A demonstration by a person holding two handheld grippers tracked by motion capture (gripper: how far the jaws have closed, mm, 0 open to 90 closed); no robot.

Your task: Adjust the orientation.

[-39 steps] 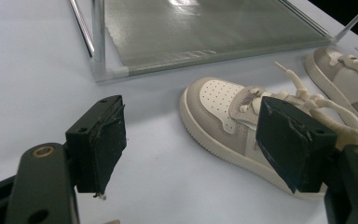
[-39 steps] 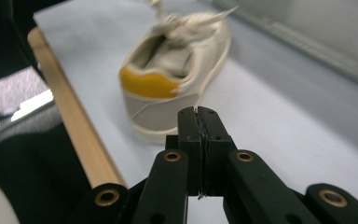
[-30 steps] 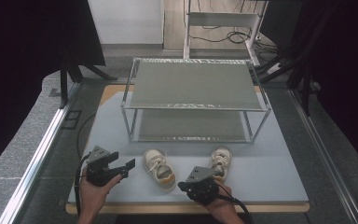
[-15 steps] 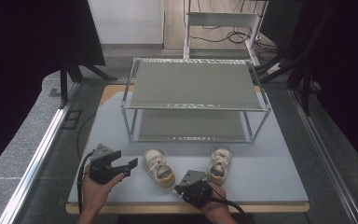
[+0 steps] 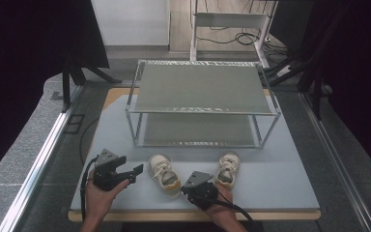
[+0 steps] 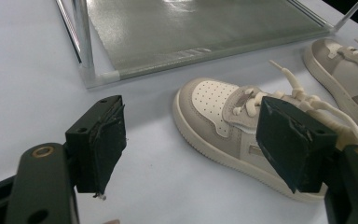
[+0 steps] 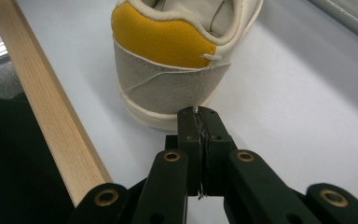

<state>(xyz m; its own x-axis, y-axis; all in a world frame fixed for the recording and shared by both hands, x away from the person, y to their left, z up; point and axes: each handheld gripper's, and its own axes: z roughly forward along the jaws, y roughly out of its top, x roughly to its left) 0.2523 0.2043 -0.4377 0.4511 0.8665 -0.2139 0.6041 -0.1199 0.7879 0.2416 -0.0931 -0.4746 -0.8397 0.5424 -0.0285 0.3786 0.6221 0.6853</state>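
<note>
Pale grey covers the table [image 5: 280, 183], whose wooden edge runs along the bottom of the high view. 2 small cream shoes lie on it in the lower middle of that frame, in front of a metal rack [image 5: 203, 104] with 2 grey shelves that fills the centre.

The left shoe [image 5: 164, 174] lies at an angle, toe toward the upper left. The left gripper [image 5: 137, 170] sits just left of it in the lower left of the frame, jaws apart with nothing between them. In the left gripper view the same shoe [image 6: 242, 130] lies right of centre, partly behind the right-hand jaw, with its perforated toe and loose laces showing; a corner post of the rack [image 6: 86, 46] stands in the upper left, and the other shoe [image 6: 349, 79] is at the right edge.

The right shoe [image 5: 227, 169] sits to the lower right of centre, toe toward the rack. The right gripper [image 5: 198, 186] lies between the 2 shoes near the bottom edge. In the right gripper view its jaws are pressed together with nothing held, their tips just short of the heel of a shoe [image 7: 177, 60] with a yellow heel patch at top centre; which of the 2 this is I cannot tell.
</note>
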